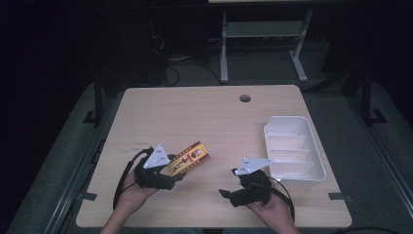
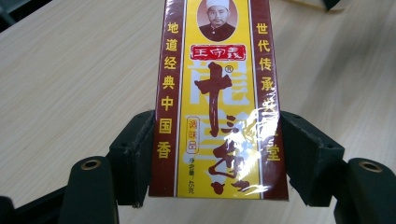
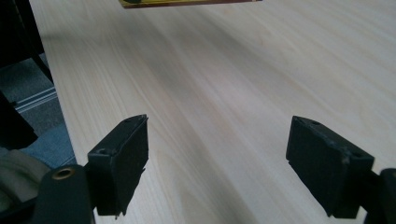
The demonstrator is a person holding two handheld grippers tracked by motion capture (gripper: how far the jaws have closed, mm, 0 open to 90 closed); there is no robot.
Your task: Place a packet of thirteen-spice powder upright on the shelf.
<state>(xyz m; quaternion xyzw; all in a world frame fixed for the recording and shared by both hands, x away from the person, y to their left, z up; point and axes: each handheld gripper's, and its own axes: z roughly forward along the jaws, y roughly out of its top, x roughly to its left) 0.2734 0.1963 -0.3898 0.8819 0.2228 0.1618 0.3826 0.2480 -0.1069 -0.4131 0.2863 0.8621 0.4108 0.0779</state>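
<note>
Flat rectangular spice packet (image 2: 217,102) — yellow face, dark-red side bands, Chinese lettering, clear glossy wrap — sits clamped between the two black jaws of the left gripper (image 2: 215,154); both pads press its long edges near one end. In the high view the packet (image 1: 191,157) is at the near-left part of the pale wooden table (image 1: 204,117), lifted off the surface, its free end pointing far and to the right from the left gripper (image 1: 168,174).

Right gripper (image 1: 229,192) — near-right part of the table, jaws spread wide, nothing between them. The right gripper view shows its jaws (image 3: 217,163) parted over bare wood grain, with an edge of the packet (image 3: 187,3) at the top of that view, well apart from them.

White plastic tray (image 1: 293,146), rectangular with raised ribs dividing it into compartments, stands at the right side of the table, just beyond the right gripper. No contents visible in any compartment.

Round cable hole (image 1: 245,98) near the table's far edge.
</note>
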